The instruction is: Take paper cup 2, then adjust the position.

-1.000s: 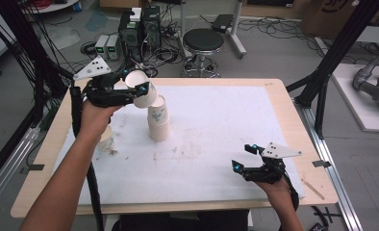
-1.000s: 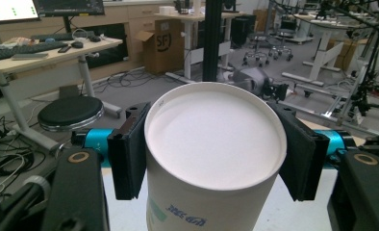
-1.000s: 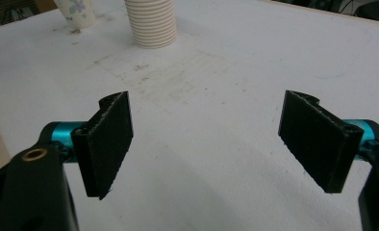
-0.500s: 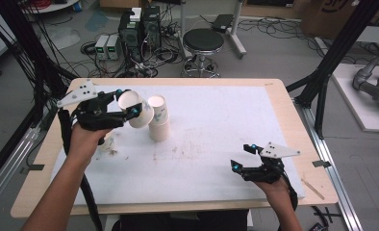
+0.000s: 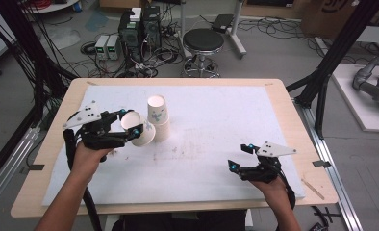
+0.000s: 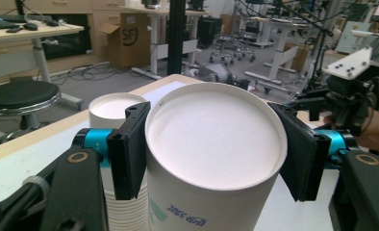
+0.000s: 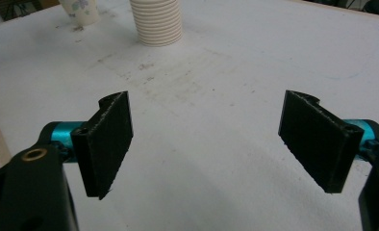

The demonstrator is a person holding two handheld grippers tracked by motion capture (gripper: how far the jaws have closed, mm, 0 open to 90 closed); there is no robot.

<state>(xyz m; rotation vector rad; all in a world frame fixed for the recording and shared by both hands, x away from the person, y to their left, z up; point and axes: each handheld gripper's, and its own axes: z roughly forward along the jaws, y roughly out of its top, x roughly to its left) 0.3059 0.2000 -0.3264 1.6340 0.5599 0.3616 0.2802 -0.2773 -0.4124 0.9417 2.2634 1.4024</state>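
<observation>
Left gripper (image 5: 132,126) with paper cup (image 5: 138,134) — lower, off the cup stack (image 5: 158,118) — alongside.

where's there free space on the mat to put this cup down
Free: the mat's whole middle and right, between the stack and the right gripper, and the near strip. Crowded: the left, where the left gripper holds the cup beside the stack.

On the cardboard box (image 6: 125,41), far left on the floor in my left gripper view, I read the letters "SF" in a dark sign. The paper cup (image 6: 211,159) near the camera carries blue printed letters low on its wall, but they stand upside down and I cannot read them surely. I find no other readable text.
</observation>
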